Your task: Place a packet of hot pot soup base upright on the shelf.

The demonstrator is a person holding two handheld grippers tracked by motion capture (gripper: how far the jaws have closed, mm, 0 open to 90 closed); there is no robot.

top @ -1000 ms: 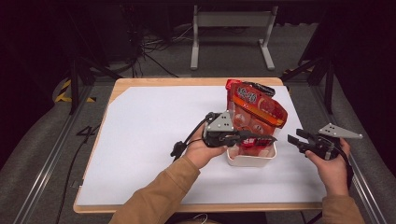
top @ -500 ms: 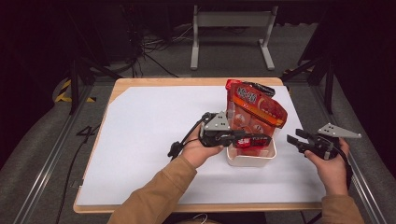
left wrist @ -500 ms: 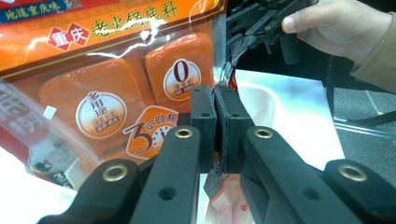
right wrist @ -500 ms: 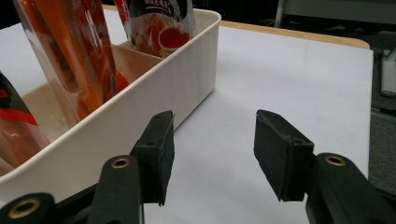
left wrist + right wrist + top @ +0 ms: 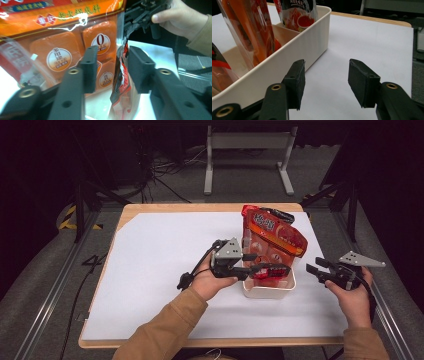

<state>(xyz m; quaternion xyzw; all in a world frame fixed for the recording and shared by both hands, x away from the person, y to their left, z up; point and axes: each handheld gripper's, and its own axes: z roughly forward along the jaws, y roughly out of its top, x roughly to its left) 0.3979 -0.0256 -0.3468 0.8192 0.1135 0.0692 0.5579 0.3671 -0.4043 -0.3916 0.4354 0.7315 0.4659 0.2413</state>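
Note:
A white bin (image 5: 270, 291) stands on the paper-covered table. A large orange snack bag (image 5: 272, 237) leans upright in it, seen close up in the left gripper view (image 5: 62, 32). My left gripper (image 5: 272, 269) reaches over the bin's near left corner. Its jaws have just been opening and now stand open (image 5: 112, 67). Between them hangs the edge of a small red packet (image 5: 121, 75), with a gap to each pad. My right gripper (image 5: 312, 271) hovers just right of the bin, open (image 5: 325, 82) and with nothing between its pads. The bin wall (image 5: 294, 50) is beside its left jaw.
White paper (image 5: 165, 255) covers most of the wooden table (image 5: 200, 208). A second red pouch (image 5: 297, 15) stands at the bin's far end. A metal stand (image 5: 250, 140) and cables lie on the floor beyond the table. The person's right hand (image 5: 180, 17) shows past the bag.
The left gripper's jaws have parted and let go of the small red packet, which now stands in the bin. The right gripper has not moved.

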